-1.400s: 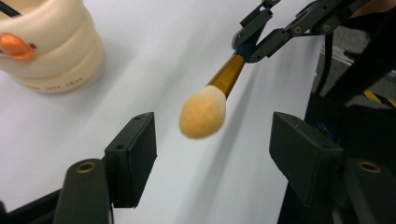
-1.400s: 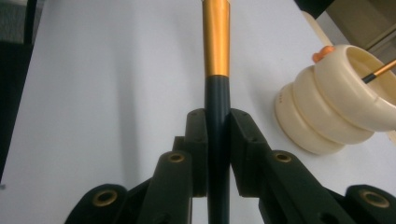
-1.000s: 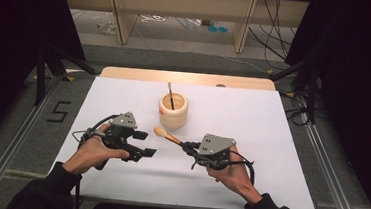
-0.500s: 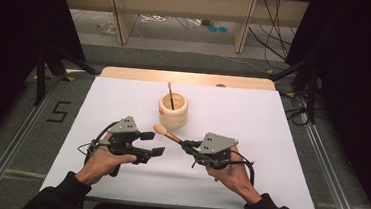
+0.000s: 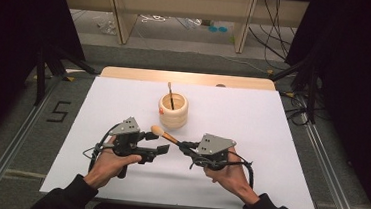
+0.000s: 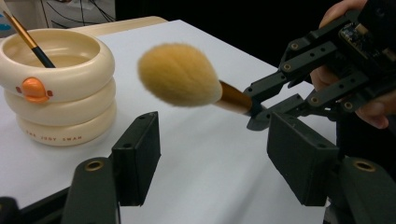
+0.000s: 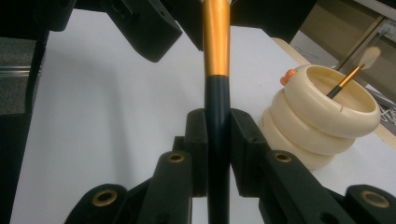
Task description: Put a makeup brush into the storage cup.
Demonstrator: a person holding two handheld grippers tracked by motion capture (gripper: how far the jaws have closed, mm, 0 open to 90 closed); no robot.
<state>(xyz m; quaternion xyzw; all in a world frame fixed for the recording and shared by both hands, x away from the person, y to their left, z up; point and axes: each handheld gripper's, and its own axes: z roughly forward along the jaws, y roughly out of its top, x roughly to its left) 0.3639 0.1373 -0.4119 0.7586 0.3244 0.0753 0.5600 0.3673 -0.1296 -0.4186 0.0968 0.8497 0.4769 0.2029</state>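
Makeup brush (image 7: 217,93) handle clamped between right gripper (image 7: 217,154) jaws; fluffy tan head (image 6: 180,74) above left gripper (image 6: 212,144) jaws, apart, just closing slightly, not touching.

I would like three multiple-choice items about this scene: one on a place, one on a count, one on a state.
1. Where is the thin brush with the black and gold handle?
A. on the white table
B. in the cream ringed holder
C. in the left gripper

2. How many brushes are there?
A. one
B. two
C. three

3. What is the right gripper doing?
A. hanging open
B. resting shut and empty
C. clamping the fluffy tan brush

Answers:
1 B, it leans inside the holder.
2 B, one stands in the holder and one is held.
3 C, its fingers press the dark handle.
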